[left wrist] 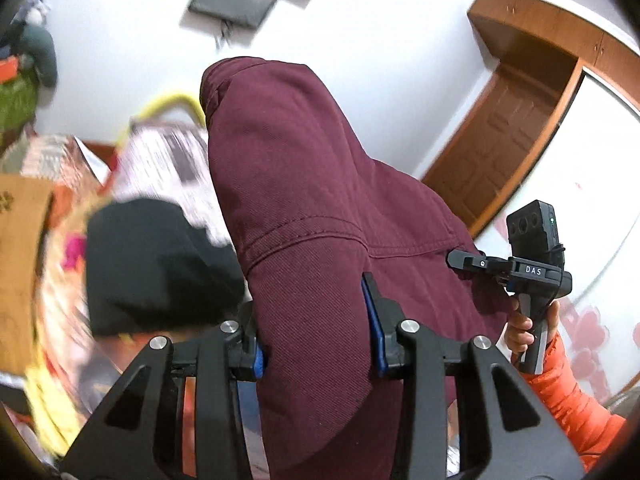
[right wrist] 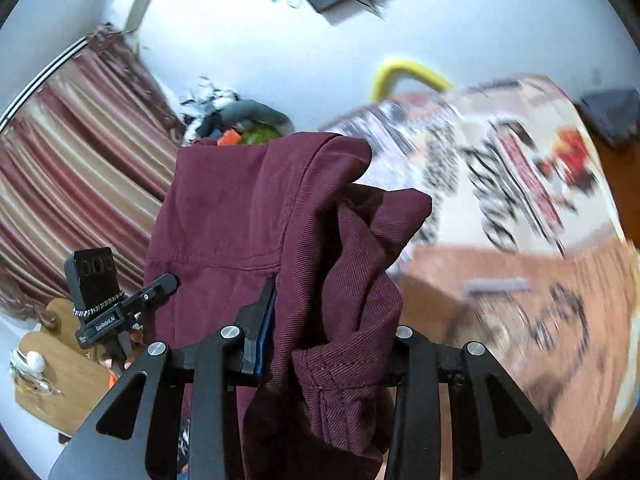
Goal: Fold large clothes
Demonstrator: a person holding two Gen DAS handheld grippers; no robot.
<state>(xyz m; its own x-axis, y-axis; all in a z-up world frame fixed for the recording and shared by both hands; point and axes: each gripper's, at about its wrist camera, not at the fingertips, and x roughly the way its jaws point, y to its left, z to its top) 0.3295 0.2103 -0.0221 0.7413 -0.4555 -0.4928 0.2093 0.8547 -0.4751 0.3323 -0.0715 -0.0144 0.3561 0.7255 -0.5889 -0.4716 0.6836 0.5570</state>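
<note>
A large maroon twill garment (left wrist: 304, 184) hangs lifted in the air between both grippers. My left gripper (left wrist: 316, 320) is shut on the maroon garment, cloth bunched between its blue pads (left wrist: 370, 312). My right gripper shows at the right of the left wrist view (left wrist: 464, 260), gripping the garment's far edge. In the right wrist view the garment (right wrist: 240, 208) drapes over my right gripper (right wrist: 324, 320), which is shut on it; its right finger is hidden by folds. The left gripper (right wrist: 160, 284) shows at the left, holding the cloth's other edge.
A bed with a patterned cover (right wrist: 500, 168) lies below, blurred. A black cloth heap (left wrist: 160, 264) and a cardboard box (left wrist: 20, 264) sit at the left. A wooden door (left wrist: 508, 140), striped curtains (right wrist: 72, 168), a yellow bar (right wrist: 408, 74) and the orange sleeve (left wrist: 572, 396) are around.
</note>
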